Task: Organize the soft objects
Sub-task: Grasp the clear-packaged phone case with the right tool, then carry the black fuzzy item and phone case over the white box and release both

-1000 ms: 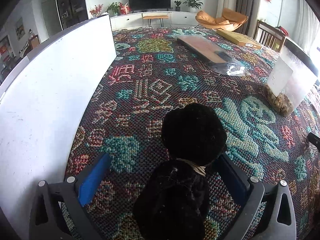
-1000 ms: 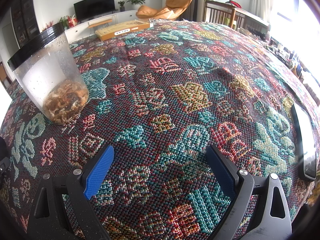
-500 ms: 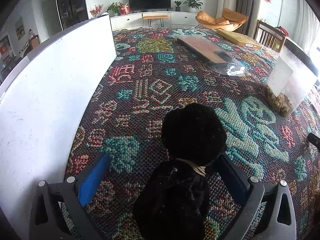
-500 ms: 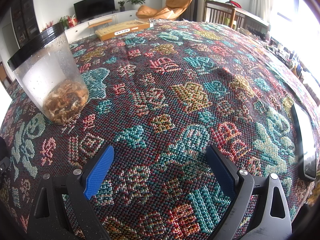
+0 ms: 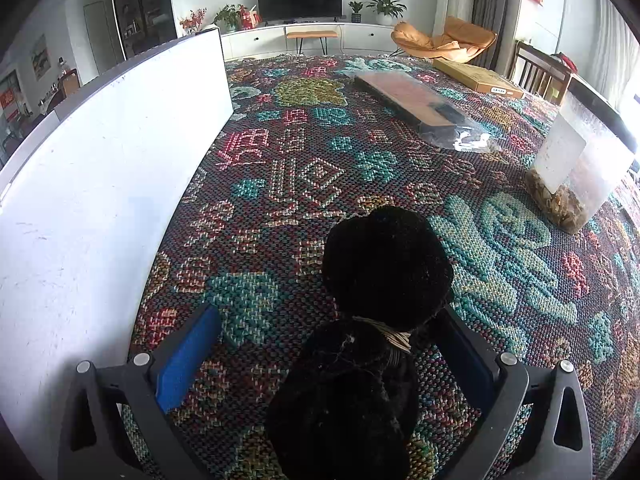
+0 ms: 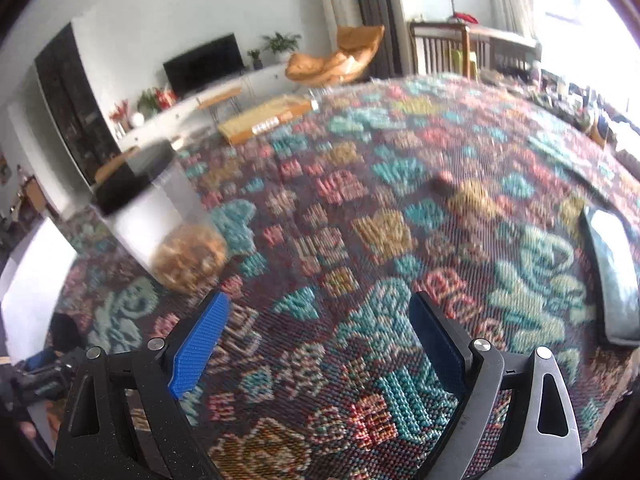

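A black plush toy (image 5: pixel 386 264) with a straw-coloured tie at its neck lies on the patterned tablecloth (image 5: pixel 304 176). Its round head points away from me. My left gripper (image 5: pixel 328 316) stands open around the toy's neck and body, which sit closer to the right finger. The blue pads (image 5: pixel 188 356) are spread wide and do not squeeze it. My right gripper (image 6: pixel 318 300) is open above the cloth with nothing between its fingers. In the blurred right wrist view the toy (image 6: pixel 64 330) shows small at the far left edge.
A tall white panel (image 5: pixel 100 168) stands along the left. A clear container (image 5: pixel 580 164) with brown dried pieces stands at the right, also the container (image 6: pixel 168 220) in the right wrist view. A wrapped flat package (image 5: pixel 416 104) and a cardboard box (image 5: pixel 476 76) lie farther back. A phone (image 6: pixel 612 276) lies right.
My right gripper has risen and tilted, so its view is blurred and shows more of the room. The left gripper and the toy have not moved.
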Demonstrator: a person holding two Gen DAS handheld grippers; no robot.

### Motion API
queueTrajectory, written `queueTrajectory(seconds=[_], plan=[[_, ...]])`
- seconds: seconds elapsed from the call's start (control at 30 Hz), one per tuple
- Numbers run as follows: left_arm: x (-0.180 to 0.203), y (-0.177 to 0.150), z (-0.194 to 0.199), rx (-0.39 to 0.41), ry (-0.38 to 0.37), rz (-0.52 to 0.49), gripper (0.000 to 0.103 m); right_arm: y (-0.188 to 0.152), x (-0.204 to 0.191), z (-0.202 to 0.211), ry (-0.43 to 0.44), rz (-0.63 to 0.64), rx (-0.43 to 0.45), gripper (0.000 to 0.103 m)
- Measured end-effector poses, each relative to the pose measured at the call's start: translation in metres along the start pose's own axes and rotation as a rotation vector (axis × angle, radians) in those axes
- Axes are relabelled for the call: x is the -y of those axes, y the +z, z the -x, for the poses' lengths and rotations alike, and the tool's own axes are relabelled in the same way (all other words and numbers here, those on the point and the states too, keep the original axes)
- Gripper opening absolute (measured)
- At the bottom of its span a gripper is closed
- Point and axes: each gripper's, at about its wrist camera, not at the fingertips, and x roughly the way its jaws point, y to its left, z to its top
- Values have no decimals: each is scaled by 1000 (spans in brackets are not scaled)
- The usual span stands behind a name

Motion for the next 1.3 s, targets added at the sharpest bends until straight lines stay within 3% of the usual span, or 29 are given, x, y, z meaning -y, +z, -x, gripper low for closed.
queueTrajectory(seconds=[0.13,0.2,0.3,0.37,0.43,0.5,0.57,0.77,0.87,0.93,0.97,1.1,1.3], plan=[[0,0,0,0,0,0,103,57,-79,42,198,155,72,94],[1,0,0,0,0,0,103,84,-134,42,295,250,37,94],[1,0,0,0,0,0,103,110,-219,-2,387,360,-123,94],[0,0,0,0,0,0,103,114,-263,-60,350,403,-286,94],[1,0,1,0,0,0,103,104,-287,-119,254,429,-412,94],[1,0,1,0,0,0,103,92,-292,-163,168,427,-462,94],[0,0,-1,0,1,0,103,87,-292,-192,98,418,-455,94],[0,0,0,0,1,0,103,81,-284,-253,-9,472,-520,94],[0,0,-1,1,1,0,103,84,-270,-269,46,350,-566,96],[0,0,0,0,1,1,103,84,-269,-268,44,354,-571,92],[0,0,-1,1,1,1,103,82,-273,-265,40,399,-572,77],[0,0,0,1,1,1,103,83,-277,-241,109,377,-572,77],[0,0,-1,1,1,1,103,120,-260,-139,249,250,-367,78]])
